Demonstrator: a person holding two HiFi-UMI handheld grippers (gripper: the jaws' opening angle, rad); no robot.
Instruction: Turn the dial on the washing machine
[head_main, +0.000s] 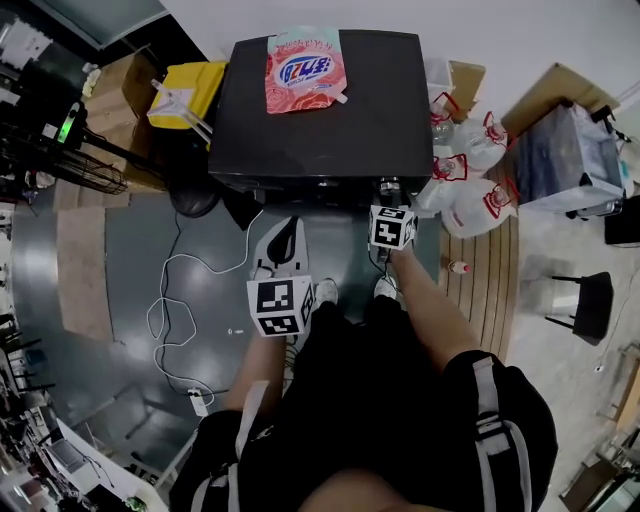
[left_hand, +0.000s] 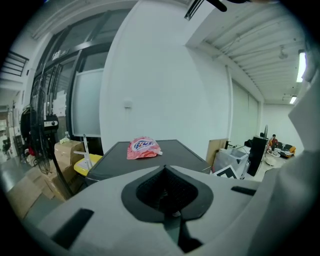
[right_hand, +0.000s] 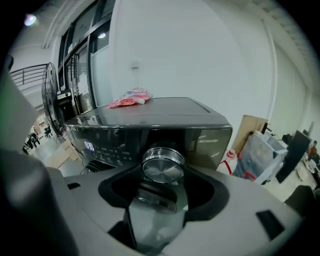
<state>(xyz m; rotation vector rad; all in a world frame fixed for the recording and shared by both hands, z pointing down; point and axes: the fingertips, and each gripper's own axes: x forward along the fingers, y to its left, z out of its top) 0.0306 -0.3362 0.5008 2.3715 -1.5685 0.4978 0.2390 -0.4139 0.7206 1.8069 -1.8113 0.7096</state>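
Now the right gripper (right_hand: 162, 194), jaws apart and empty, is lined up just before the silver dial (right_hand: 162, 167) on the washing machine (right_hand: 150, 120) front, so next it should close on the dial and twist, while the left gripper (left_hand: 167, 192) has its jaws together.

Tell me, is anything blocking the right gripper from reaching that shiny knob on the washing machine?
Nothing visible does. The dial on the front of the washing machine sits straight ahead of the right gripper, framed between its open jaws, with no object in between.
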